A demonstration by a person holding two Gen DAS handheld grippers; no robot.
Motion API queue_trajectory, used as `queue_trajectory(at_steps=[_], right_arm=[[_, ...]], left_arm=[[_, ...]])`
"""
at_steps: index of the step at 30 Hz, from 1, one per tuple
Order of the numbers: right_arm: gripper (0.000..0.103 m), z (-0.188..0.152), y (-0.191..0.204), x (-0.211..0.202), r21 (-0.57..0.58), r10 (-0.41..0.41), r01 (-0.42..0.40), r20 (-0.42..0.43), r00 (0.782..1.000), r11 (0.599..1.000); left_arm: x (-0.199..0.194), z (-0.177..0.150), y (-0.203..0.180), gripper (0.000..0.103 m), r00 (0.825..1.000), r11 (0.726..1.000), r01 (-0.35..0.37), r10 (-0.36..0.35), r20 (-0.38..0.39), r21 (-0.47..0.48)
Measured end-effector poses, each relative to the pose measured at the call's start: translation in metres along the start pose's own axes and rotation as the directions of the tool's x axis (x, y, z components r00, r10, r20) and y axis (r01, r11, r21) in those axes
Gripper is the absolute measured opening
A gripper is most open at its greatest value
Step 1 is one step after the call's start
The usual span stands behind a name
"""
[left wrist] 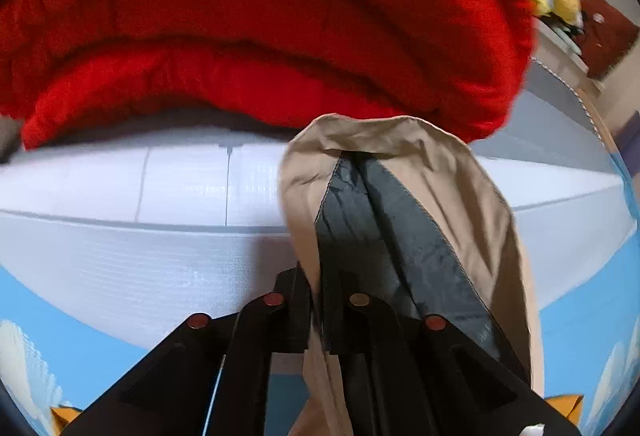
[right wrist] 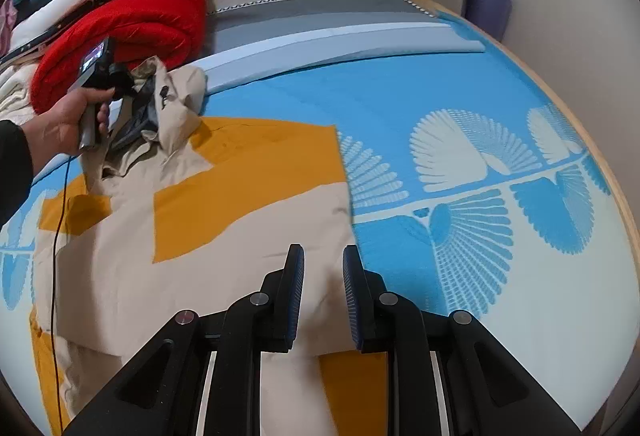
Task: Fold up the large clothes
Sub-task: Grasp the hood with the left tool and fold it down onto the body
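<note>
Lying flat on the blue bed [right wrist: 460, 83] is the tan and orange jacket [right wrist: 224, 220], just in front of the red blanket [right wrist: 132, 27]. The left hand-held gripper [left wrist: 318, 310] is clamped on the jacket's collar [left wrist: 384, 163] beside that blanket. The right hand-held gripper [right wrist: 323, 296] hangs over the jacket's near edge, far from the blanket, its fingers a little apart and pinching nothing.

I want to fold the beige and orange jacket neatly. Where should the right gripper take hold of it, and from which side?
Grip the jacket at its bottom hem, the straight free edge lying flat on the bedsheet, just below the right gripper. Come from the near side, fingers low, one sliding under the edge. The left gripper already pinches the collar end.
</note>
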State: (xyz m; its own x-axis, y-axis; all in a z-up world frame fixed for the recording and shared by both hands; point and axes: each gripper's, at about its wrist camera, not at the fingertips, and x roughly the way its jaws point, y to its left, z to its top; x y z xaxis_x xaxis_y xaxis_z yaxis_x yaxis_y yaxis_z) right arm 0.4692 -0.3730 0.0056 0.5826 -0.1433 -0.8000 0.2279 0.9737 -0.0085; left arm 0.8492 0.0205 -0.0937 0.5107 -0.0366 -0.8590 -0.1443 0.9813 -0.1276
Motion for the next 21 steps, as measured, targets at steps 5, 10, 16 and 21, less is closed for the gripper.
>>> queue_trajectory(at_steps=[5, 10, 16, 21], right_arm=[[0.022, 0.008, -0.010, -0.005, 0.042, 0.018, -0.018, 0.000, 1.000, 0.999], [0.022, 0.022, -0.019, -0.029, 0.099, 0.064, -0.071, 0.071, 0.995, 0.993], [0.022, 0.027, -0.014, -0.062, 0.104, 0.168, -0.184, 0.149, 0.975, 0.977], [0.026, 0.026, -0.004, -0.078, 0.111, 0.300, -0.323, 0.182, 0.936, 0.940]], left_arm=[[-0.088, -0.025, -0.027, 0.000, 0.992, 0.983, 0.050, -0.069, 0.101, 0.174], [-0.223, -0.131, -0.069, 0.000, 0.955, 0.872, 0.113, -0.227, 0.190, 0.475], [-0.305, -0.287, -0.066, 0.000, 0.950, 0.776, 0.119, -0.271, 0.157, 0.619], [-0.309, -0.391, -0.033, 0.008, 0.989, 0.795, 0.103, -0.147, 0.025, 0.597]])
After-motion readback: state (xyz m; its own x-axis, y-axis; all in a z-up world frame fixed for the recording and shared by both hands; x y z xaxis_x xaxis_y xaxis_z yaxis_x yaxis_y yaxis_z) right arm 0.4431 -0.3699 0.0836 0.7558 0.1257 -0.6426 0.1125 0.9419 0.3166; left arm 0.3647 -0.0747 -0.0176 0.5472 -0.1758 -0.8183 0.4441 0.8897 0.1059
